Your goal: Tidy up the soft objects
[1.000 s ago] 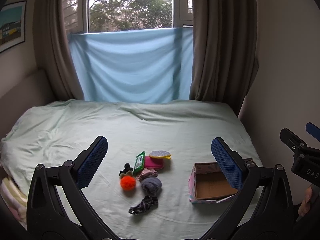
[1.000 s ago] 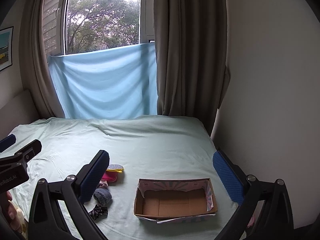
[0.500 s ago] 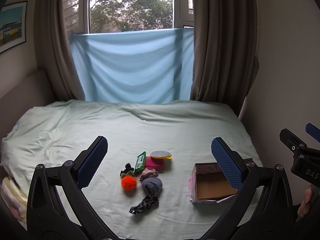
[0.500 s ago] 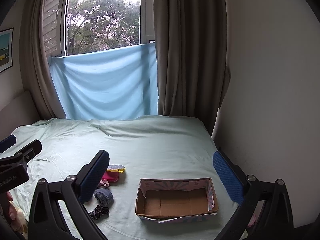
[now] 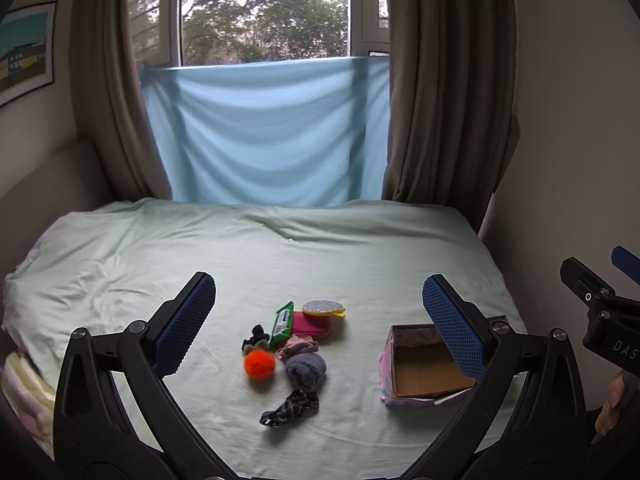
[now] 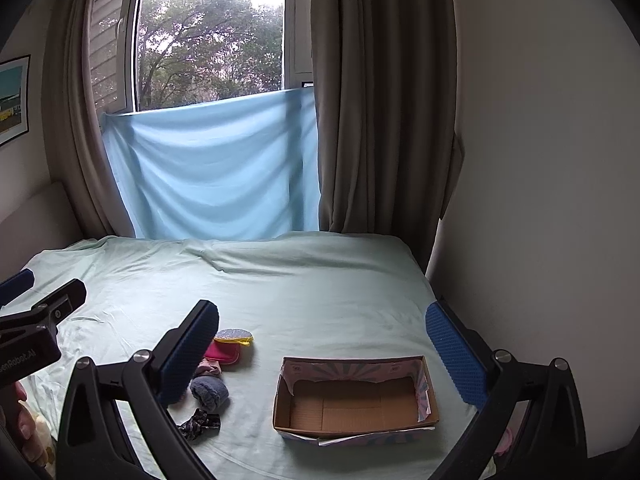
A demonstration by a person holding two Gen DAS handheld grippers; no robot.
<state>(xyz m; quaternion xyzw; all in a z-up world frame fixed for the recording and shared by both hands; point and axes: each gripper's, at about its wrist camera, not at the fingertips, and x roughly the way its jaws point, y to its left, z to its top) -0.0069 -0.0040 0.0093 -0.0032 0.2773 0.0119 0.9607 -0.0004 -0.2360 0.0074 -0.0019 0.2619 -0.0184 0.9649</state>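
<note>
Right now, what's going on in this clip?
A person holds a two-finger gripper in each hand above a bed with a pale green sheet. The left gripper and right gripper are both open and hold nothing. A small pile of soft things lies on the sheet: a fuzzy orange pom-pom, a grey-blue rolled sock, a dark patterned scrunchie and a pink pouch. The open cardboard box beside them is empty, so sorting has not started.
</note>
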